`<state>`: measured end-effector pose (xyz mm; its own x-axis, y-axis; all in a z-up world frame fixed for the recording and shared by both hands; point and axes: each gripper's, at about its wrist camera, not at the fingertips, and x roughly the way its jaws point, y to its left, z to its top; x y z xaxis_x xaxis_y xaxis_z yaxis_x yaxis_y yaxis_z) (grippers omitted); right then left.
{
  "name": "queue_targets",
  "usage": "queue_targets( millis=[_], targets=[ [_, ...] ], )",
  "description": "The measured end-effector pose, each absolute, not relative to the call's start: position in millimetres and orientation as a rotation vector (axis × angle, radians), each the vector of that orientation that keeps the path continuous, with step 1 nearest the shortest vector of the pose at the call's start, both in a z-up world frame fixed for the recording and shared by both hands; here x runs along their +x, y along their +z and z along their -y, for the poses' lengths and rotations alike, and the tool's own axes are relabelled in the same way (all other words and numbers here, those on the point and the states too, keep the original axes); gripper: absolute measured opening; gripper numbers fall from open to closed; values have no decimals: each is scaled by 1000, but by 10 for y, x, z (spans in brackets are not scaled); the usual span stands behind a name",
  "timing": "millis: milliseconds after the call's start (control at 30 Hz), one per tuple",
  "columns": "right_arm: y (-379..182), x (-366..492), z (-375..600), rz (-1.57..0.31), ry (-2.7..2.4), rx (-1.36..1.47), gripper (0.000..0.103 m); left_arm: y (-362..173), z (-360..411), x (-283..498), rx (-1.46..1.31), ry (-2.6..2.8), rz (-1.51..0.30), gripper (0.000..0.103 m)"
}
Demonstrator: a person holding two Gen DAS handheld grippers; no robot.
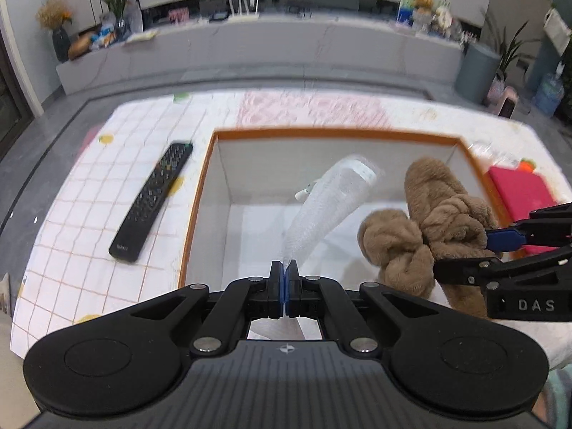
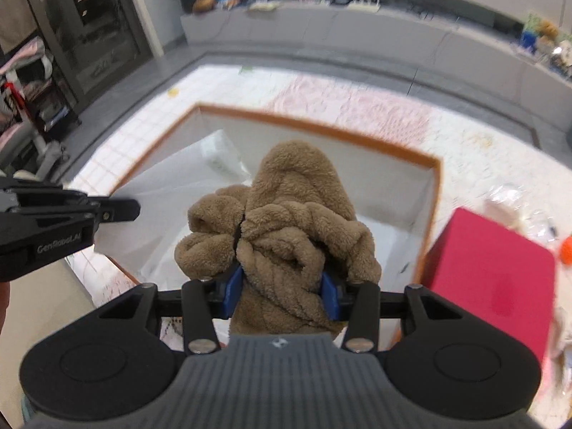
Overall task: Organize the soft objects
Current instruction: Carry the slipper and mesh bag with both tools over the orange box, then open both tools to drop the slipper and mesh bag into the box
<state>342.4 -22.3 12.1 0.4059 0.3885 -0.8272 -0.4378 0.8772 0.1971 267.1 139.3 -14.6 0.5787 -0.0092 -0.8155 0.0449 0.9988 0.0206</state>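
An open box with an orange rim and white inside stands on the table; it also shows in the right wrist view. My left gripper is shut on a clear plastic bag and holds it over the box; the bag shows in the right wrist view. My right gripper is shut on a brown fluffy slipper and holds it above the box's right part. The slipper and the right gripper show at the right of the left wrist view.
A black remote control lies on the tiled tablecloth left of the box. A red box stands right of the box, with clear plastic packaging and a small orange object behind it. A low grey cabinet runs along the back.
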Motion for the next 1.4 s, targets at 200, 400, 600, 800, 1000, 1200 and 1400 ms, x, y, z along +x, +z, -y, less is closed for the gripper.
queue_targets(
  millis=[200, 400, 600, 800, 1000, 1200, 1400],
  targets=[
    [-205, 3632, 102, -1135, 523, -66, 45, -358, -1423, 2768, 59, -22, -1047, 0],
    [-450, 3751, -2, -1195, 533, -81, 46, -457, -1462, 2797, 82, -13, -1096, 1],
    [-493, 3793, -48, -1212, 534, -93, 50, -472, -1468, 2803, 73, -20, -1131, 16],
    [-407, 3741, -36, -1196, 526, -112, 60, -389, -1521, 2758, 44, -25, -1124, 41],
    [-235, 3671, 7, -1155, 521, -121, 62, -136, -1509, 2635, 37, -29, -1059, 55],
    [66, 3475, 66, -1071, 516, -132, 68, 156, -1442, 2365, 7, -34, -963, 55],
    [357, 3129, 256, -963, 497, -131, 71, 403, -1242, 2015, 17, -57, -855, 55]
  ],
)
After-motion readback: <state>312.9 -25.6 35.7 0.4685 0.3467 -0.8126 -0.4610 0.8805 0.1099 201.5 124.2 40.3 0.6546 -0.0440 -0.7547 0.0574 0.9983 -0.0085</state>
